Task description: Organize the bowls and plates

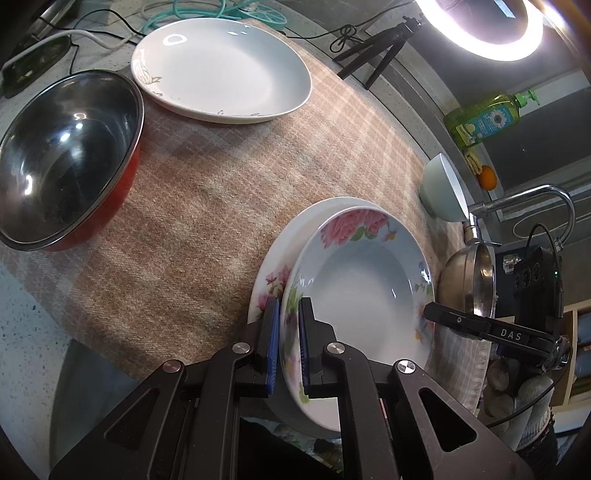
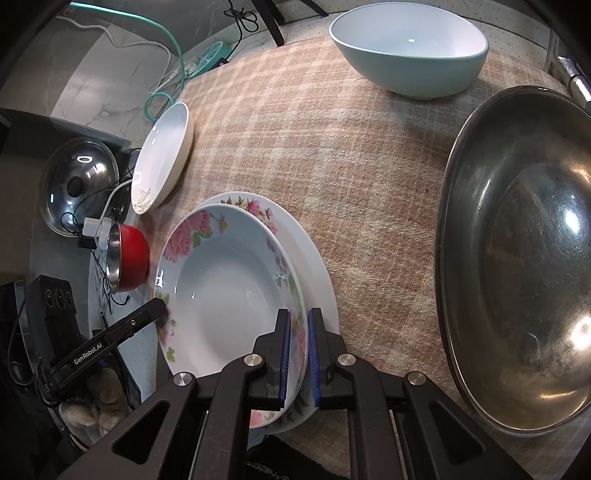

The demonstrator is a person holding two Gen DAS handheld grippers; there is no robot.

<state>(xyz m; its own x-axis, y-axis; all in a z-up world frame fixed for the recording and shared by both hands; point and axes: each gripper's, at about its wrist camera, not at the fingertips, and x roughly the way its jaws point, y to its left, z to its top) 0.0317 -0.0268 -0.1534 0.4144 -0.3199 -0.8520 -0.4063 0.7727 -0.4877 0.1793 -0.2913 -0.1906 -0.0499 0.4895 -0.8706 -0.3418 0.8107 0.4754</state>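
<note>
A deep plate with pink flowers (image 1: 362,280) (image 2: 221,295) lies over a wider flat floral plate (image 1: 269,277) (image 2: 314,266) on the checked cloth. My left gripper (image 1: 289,306) is shut on the deep plate's near rim. In the right wrist view that left gripper (image 2: 155,308) reaches the plate's left edge. My right gripper (image 2: 299,317) is shut on the opposite rim, and in the left wrist view it (image 1: 439,314) shows at the plate's right edge. A white oval plate (image 1: 221,70) (image 2: 162,158), a red steel bowl (image 1: 66,158) (image 2: 127,258), a pale green bowl (image 1: 443,192) (image 2: 410,48) and a steel bowl (image 1: 469,280) (image 2: 517,258) stand around them.
The checked cloth (image 1: 207,206) covers a speckled counter. A ring light (image 1: 484,33) on a tripod (image 1: 380,48), a green soap bottle (image 1: 484,118) and a tap (image 1: 535,203) stand at the back. Cables (image 2: 162,55) and a glass lid (image 2: 79,184) lie off the cloth.
</note>
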